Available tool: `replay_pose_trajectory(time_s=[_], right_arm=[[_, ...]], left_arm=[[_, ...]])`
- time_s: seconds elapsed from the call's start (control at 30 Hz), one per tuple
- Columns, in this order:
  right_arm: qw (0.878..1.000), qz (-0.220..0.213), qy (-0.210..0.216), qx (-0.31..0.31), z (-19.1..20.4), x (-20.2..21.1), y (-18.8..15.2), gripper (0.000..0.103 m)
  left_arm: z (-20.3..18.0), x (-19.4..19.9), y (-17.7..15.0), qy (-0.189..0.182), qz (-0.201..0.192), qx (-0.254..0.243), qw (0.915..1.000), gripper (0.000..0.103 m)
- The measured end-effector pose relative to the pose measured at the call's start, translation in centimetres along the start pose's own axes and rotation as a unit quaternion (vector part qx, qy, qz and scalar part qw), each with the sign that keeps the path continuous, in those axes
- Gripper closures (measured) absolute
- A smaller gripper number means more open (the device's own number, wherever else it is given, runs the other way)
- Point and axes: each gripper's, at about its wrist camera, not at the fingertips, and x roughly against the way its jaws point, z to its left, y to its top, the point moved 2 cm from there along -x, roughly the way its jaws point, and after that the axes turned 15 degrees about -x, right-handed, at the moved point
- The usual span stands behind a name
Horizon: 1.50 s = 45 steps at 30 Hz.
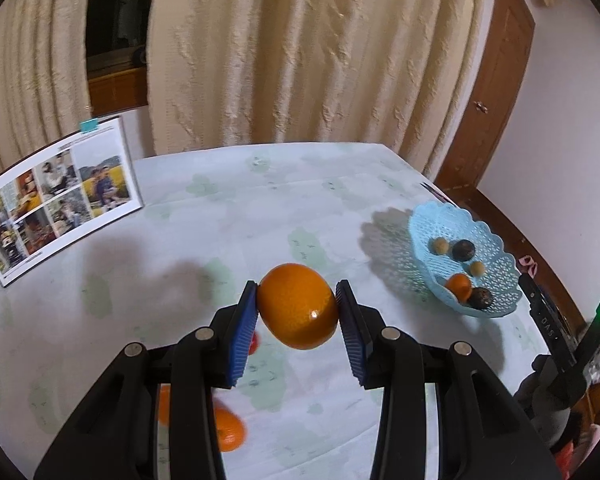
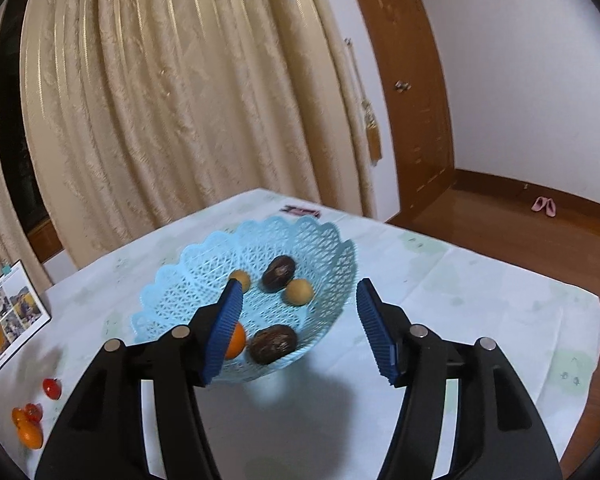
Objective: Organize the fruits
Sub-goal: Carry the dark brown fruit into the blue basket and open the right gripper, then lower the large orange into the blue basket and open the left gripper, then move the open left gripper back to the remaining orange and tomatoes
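Orange [image 1: 298, 306] clamped in left hand-held gripper [image 1: 298, 312], probably heading for basket [image 2: 188, 280] next; right hand-held gripper [image 2: 300, 320] hangs apart, empty, above it.

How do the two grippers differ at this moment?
The left gripper is shut on an orange; the right gripper is open and holds nothing. The left one is beside the basket; the right one is over the basket. Both have blue ribbed pads.
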Motion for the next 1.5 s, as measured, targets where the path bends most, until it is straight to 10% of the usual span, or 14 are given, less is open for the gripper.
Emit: replay_pose_trajectory(time_s=[1.07, 1.2, 1.5], right_arm=[[0.997, -0.052, 0.011, -0.055, -1.9, 1.8, 0.6, 0.034], [0.997, -0.052, 0.011, -0.057, -2.0, 1.8, 0.7, 0.034], [0.997, -0.055, 0.01, -0.058, -2.0, 1.9, 0.7, 0.034]], left_arm=[[-15.6, -12.0, 4.8, -0.086, 0.057, -0.109, 0.9887, 0.063], [-15.5, -11.8, 5.0, -0.083, 0.051, -0.104, 0.9898, 0.042], [-13.7, -10.2, 5.4, -0.07, 0.039, -0.091, 0.9926, 0.035]])
